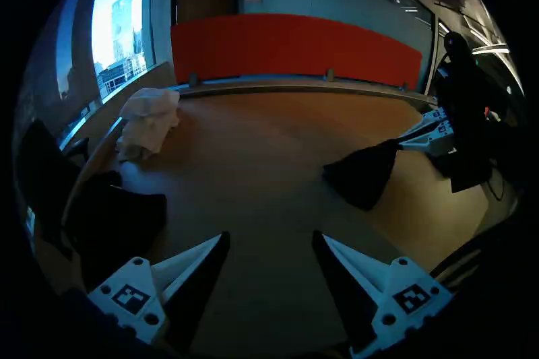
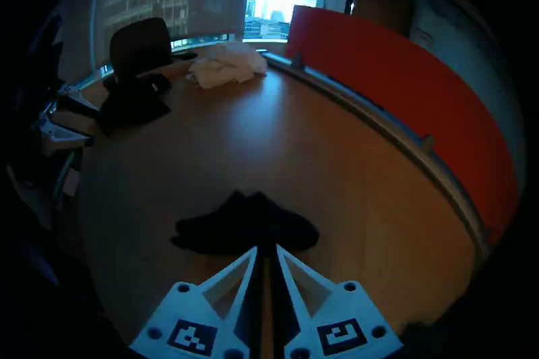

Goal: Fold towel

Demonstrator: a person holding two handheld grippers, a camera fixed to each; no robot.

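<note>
Right tool (image 2: 266, 251) pinched closed on one end of the dark towel (image 2: 246, 224) lying mid-way across the desk (image 2: 377, 177), left tool (image 1: 269, 236) spread wide and empty; we judge we should grip the opposite end and keep the edge taut before folding over.

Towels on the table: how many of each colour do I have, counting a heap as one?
White: 1, the white heap
Black: 2, the black towel held by the right gripper and the black heap
Total: 3
</note>
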